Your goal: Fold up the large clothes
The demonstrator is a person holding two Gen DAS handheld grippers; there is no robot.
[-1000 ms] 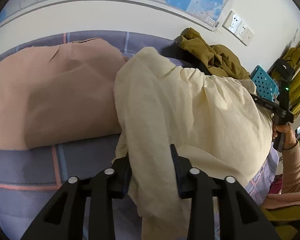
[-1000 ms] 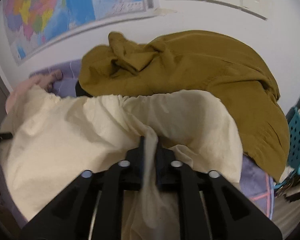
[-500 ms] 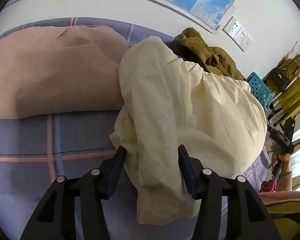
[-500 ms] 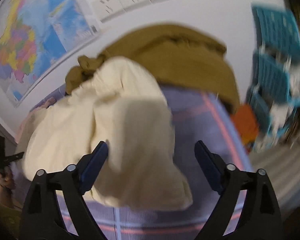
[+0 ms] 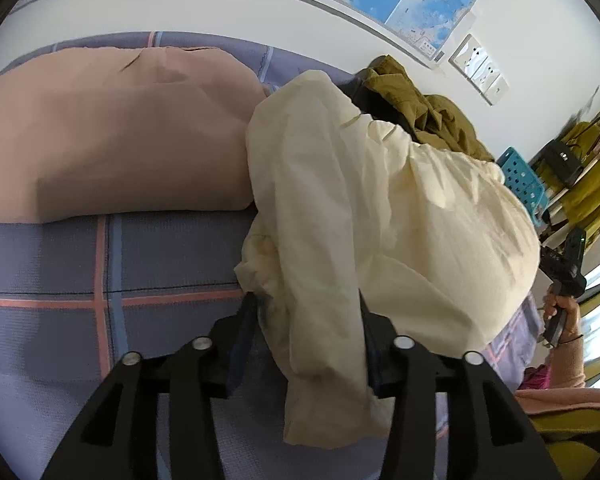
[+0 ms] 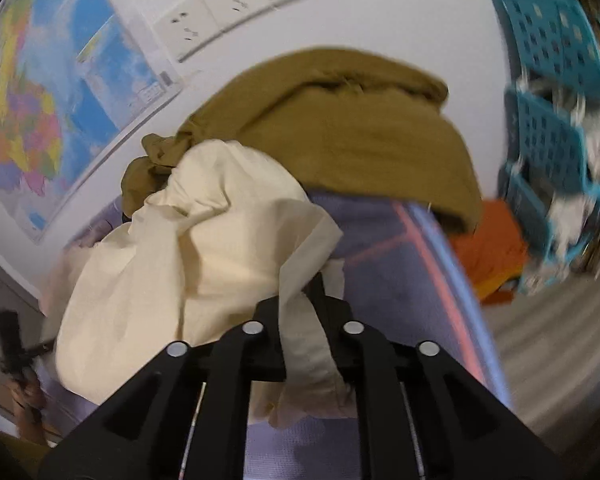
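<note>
A large cream garment (image 5: 400, 208) lies heaped on the purple plaid bed sheet (image 5: 160, 256). My left gripper (image 5: 304, 308) is shut on a thick bunched fold at its near left end; the cloth fills the gap and hangs below the fingers. In the right wrist view the cream garment (image 6: 160, 280) spreads to the left. The jaws of my right gripper (image 6: 306, 300) are closing on a narrow strip of its edge, which runs between the pads. A hand holds the right gripper's body (image 5: 564, 264) past the garment's far right side.
A folded tan-pink garment (image 5: 112, 132) lies at the left on the sheet. An olive garment (image 6: 360, 132) is piled against the wall behind the cream one. Blue perforated baskets (image 6: 552, 120) and something orange (image 6: 488, 248) stand beyond the bed's right edge (image 6: 452, 280).
My right gripper let go of the cream cloth, opened wide, swung right with a roll, and has closed on an edge strip. The left gripper has kept its hold and barely moved.
</note>
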